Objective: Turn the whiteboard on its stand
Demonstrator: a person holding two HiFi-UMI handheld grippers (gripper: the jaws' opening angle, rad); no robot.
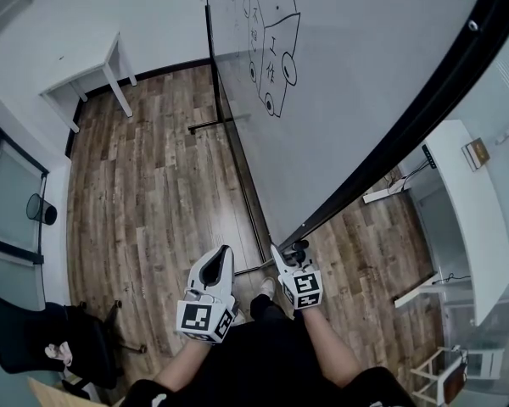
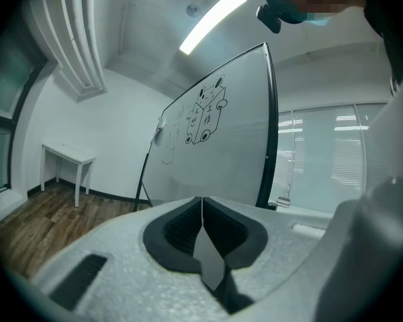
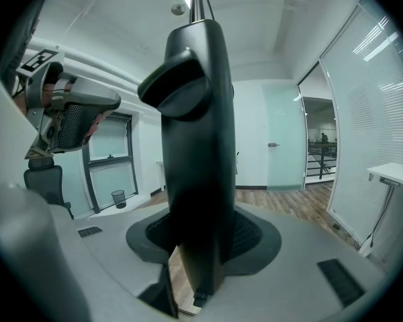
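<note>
To our left the wooden floor (image 1: 153,202) lies open, so we have wide room there. The whiteboard (image 1: 356,75) walls off the right (its black frame slants across our front), and its stand's foot bar (image 1: 216,124) sticks out leftward. 1 white table (image 1: 85,79) fills the far corner; a black chair (image 1: 34,337) and a bin (image 1: 41,209) crowd the left edge.
</note>
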